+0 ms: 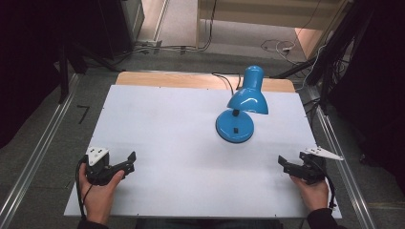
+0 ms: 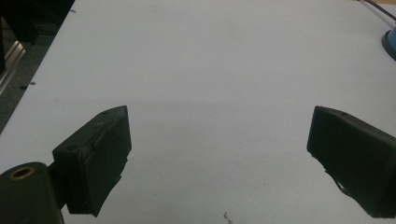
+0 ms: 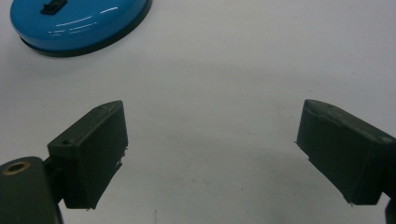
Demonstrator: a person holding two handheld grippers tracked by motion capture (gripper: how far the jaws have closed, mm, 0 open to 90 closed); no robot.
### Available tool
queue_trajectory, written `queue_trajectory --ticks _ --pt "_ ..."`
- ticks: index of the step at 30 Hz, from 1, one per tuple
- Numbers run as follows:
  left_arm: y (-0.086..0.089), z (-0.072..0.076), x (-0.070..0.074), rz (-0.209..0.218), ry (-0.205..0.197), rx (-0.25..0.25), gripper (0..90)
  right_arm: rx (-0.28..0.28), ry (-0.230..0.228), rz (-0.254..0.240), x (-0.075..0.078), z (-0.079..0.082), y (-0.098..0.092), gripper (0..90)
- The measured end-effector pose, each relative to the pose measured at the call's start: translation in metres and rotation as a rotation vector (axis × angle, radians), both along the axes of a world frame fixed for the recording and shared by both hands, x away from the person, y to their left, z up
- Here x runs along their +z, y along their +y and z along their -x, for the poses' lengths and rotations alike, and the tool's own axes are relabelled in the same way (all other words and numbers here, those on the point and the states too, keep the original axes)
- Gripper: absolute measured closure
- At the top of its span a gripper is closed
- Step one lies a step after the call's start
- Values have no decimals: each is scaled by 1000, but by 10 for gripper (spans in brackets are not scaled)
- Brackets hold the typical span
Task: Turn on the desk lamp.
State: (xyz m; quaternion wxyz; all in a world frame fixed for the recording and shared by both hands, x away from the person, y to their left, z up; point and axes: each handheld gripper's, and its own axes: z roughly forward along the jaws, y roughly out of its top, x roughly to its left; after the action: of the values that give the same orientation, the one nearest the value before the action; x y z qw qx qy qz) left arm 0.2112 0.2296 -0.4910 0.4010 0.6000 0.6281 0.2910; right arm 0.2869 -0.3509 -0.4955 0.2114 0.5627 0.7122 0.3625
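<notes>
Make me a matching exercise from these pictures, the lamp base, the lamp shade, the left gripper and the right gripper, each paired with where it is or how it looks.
Things:
1. lamp base
2. lamp shade
3. left gripper
4. right gripper

Descriptions:
A. open, near the table's right edge
B. round blue disc flat on the white table
C. open, near the table's left edge
D. shiny blue dome above the disc

Pairs: 1-B, 2-D, 3-C, 4-A

Bright even light — soft, slightly blurred
</notes>
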Motion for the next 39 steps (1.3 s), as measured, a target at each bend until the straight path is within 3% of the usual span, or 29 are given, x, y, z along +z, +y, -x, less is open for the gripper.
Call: queue_trajectory --ticks 25,39 --pt "2 0 0 -19 -1 -1 70 61 -2 14 3 -23 29 75" --pt "2 1 0 -19 -6 -2 71 47 -34 28 9 -29 39 39"
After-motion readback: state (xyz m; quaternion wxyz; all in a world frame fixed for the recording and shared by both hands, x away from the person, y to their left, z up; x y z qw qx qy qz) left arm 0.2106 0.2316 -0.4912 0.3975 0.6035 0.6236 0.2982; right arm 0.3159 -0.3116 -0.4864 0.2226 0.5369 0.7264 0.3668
